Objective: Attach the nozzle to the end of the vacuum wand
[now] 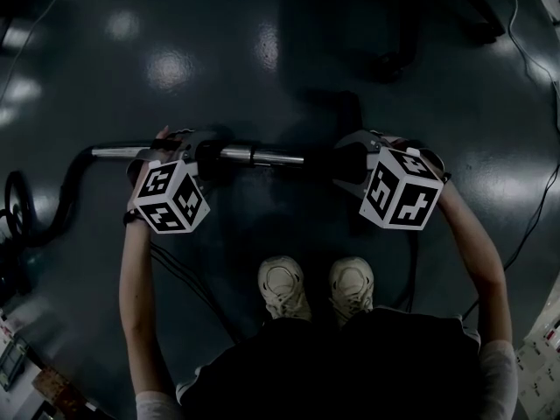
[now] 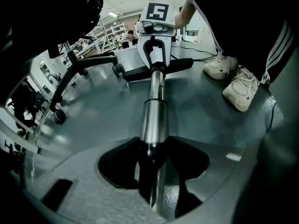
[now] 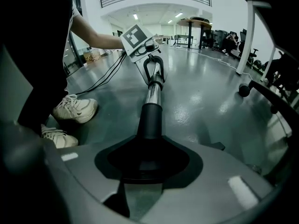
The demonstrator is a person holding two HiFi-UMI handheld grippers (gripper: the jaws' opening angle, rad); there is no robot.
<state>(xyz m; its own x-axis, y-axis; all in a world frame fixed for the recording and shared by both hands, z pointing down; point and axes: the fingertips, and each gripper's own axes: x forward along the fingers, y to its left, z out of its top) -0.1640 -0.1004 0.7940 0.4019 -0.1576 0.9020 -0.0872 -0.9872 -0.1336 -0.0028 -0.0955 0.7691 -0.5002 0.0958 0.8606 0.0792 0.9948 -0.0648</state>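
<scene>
The left gripper is clamping the vacuum wand mid-shaft while the right gripper, nearer the wand's free end, is clasping the nozzle, whose neck is lining up along the wand's long axis, apparently meeting its tip.

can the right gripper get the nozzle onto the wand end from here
Probably yes: the right gripper holds the nozzle in line with the wand in the left gripper, its neck right at the wand's end.
</scene>
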